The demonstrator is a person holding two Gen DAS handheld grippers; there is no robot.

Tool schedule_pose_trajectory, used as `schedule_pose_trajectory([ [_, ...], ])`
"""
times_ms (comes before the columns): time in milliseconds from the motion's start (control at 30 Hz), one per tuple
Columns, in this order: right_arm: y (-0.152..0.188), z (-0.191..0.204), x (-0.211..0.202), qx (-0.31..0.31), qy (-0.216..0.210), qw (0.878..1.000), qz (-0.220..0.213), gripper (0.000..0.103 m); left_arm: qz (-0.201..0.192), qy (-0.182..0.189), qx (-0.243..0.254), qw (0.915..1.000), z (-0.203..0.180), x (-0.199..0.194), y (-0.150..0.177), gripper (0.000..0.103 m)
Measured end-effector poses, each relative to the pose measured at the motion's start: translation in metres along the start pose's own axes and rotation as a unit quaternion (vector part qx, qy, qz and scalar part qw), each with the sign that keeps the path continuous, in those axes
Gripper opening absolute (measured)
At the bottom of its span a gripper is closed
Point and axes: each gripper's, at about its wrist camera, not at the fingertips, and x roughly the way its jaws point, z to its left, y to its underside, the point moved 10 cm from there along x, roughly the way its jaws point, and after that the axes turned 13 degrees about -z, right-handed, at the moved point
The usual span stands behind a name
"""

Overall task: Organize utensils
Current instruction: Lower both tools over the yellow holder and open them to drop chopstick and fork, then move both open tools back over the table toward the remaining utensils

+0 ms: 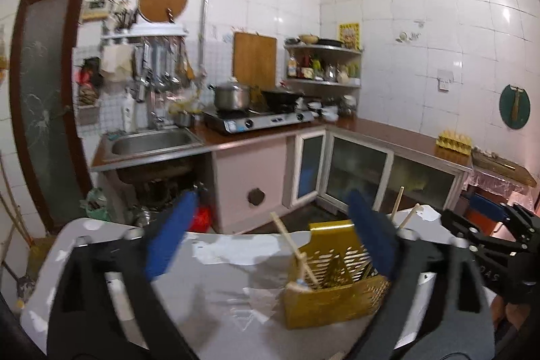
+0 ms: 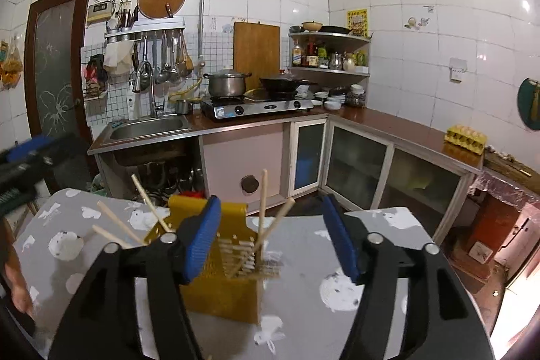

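Two black handheld grippers with blue ribbed finger pads hover side by side, both with jaws spread wide and nothing between them. The left gripper [image 1: 270, 235] points forward and slightly right, its pads [image 1: 168, 235] blurred. The right gripper [image 2: 270, 238] sits level, its pads [image 2: 202, 242] sharp. Bare skin of the person's hands shows at the frame edges.

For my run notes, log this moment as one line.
left gripper: open, empty | right gripper: open, empty | chopsticks: standing in yellow holder | holder on table
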Motion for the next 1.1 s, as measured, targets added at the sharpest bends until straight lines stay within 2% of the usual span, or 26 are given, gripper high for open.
schedule_pose_trajectory([
  [67, 0.008, -0.002, -0.013, 0.002, 0.004, 1.000, 0.007, 0.069, -0.002, -0.007, 0.006, 1.0000, 0.006, -0.017, 0.003, 0.098],
  [167, 0.030, -0.002, -0.028, 0.008, 0.006, 1.000, 0.023, 0.071, 0.018, -0.010, 0.006, 0.9998, 0.012, -0.033, 0.018, 0.098],
  [367, 0.099, 0.013, -0.039, 0.015, -0.002, 0.997, 0.081, 0.071, 0.082, -0.028, 0.006, 0.9962, 0.030, -0.051, 0.088, 0.098],
  [467, 0.135, 0.024, -0.035, 0.018, -0.006, 0.993, 0.114, 0.071, 0.123, -0.030, 0.011, 0.9918, 0.038, -0.055, 0.130, 0.098],
  [633, 0.188, 0.042, -0.031, 0.016, -0.010, 0.987, 0.160, 0.071, 0.169, -0.036, 0.000, 0.9850, 0.052, -0.058, 0.179, 0.098],
  [900, 0.227, 0.061, -0.020, 0.008, -0.006, 0.977, 0.211, 0.070, 0.210, -0.042, 0.021, 0.9765, 0.058, -0.059, 0.226, 0.098],
  [967, 0.232, 0.066, -0.016, 0.001, -0.009, 0.975, 0.221, 0.065, 0.217, -0.041, 0.025, 0.9751, 0.057, -0.057, 0.231, 0.098],
  [1033, 0.235, 0.069, -0.011, -0.004, -0.008, 0.973, 0.229, 0.048, 0.225, -0.033, 0.026, 0.9733, 0.055, -0.056, 0.236, 0.098],
  [1100, 0.240, 0.071, -0.006, 0.001, -0.010, 0.970, 0.241, 0.036, 0.234, -0.026, 0.020, 0.9716, 0.053, -0.056, 0.240, 0.098],
])
